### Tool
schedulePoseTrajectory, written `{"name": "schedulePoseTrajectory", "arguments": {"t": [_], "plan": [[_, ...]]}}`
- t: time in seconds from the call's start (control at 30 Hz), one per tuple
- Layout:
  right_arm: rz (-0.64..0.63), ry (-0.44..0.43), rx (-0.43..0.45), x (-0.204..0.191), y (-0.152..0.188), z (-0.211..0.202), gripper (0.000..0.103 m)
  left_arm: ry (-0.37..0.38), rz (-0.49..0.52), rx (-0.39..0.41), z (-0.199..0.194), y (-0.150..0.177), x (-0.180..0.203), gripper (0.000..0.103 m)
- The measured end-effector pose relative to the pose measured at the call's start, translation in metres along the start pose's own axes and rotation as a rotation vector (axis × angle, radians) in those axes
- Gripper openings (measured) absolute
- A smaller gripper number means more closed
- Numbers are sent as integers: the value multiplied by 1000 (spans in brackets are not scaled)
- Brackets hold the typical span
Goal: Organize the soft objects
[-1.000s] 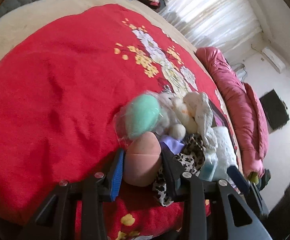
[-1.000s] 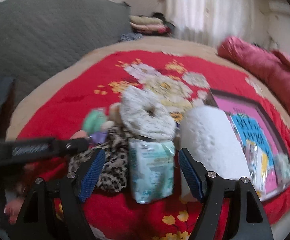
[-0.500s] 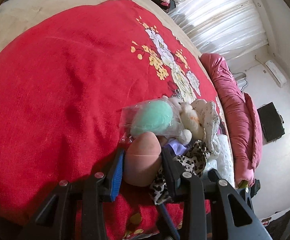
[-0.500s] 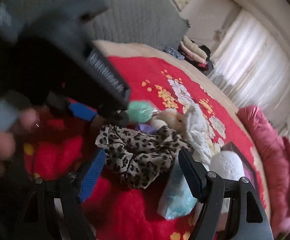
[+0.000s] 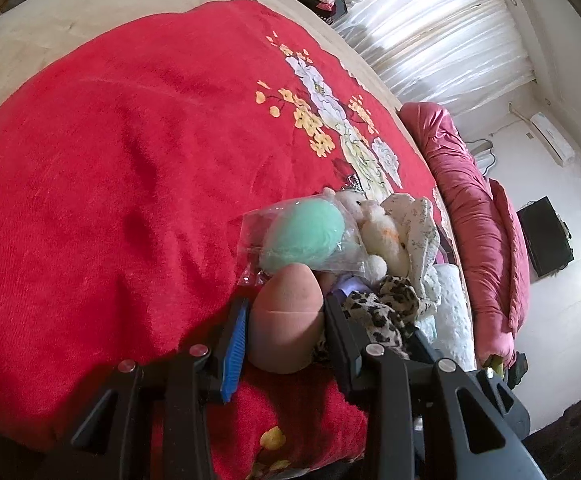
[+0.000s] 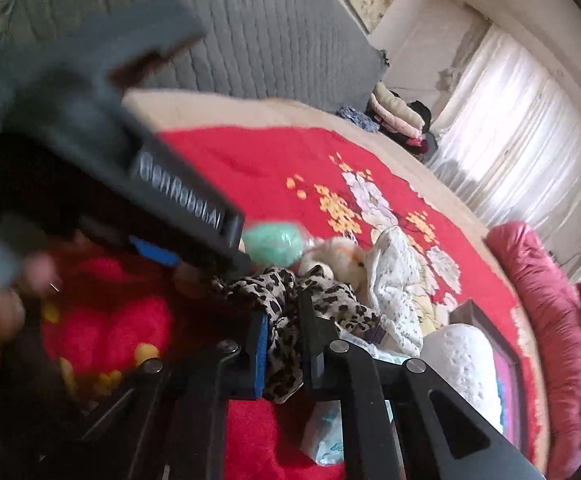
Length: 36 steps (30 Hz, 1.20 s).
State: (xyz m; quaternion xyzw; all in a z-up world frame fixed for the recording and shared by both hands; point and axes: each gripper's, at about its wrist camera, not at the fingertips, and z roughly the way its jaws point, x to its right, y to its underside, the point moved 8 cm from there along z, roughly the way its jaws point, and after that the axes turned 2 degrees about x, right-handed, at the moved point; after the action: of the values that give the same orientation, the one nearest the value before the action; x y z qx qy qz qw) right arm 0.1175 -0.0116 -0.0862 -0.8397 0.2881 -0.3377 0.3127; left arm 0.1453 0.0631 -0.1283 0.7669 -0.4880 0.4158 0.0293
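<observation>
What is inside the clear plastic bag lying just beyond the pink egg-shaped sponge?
The clear plastic bag holds a mint-green sponge, rounded like the pink egg-shaped sponge in front. A white plush toy presses against its far side; anything else bagged behind the green sponge is hidden.

Left gripper (image 5: pixel 284 320) clamping pink sponge (image 5: pixel 286 320), red blanket (image 5: pixel 130 160)
</observation>
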Motion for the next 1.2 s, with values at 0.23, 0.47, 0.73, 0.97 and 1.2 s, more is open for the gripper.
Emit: {"name": "schedulePoseTrajectory", "arguments": {"t": [0.23,0.47,0.73,0.97,1.2], "plan": [[106,-23,5,29,-4,-4,11,29,6,3,0,-1,5,38],[71,-4,21,15,-5,-20,10,75,-83,-45,6,1,-4,40],[106,41,27,31,-3,-30,9,69,-88,-45,7,1,-7,39],[216,-47,100,42,-17,-45,9,29,28,-10,1,2,11,37],[338,-77,133,61,-24,-59,9,40,135,83,-22,-2,33,37]]}}
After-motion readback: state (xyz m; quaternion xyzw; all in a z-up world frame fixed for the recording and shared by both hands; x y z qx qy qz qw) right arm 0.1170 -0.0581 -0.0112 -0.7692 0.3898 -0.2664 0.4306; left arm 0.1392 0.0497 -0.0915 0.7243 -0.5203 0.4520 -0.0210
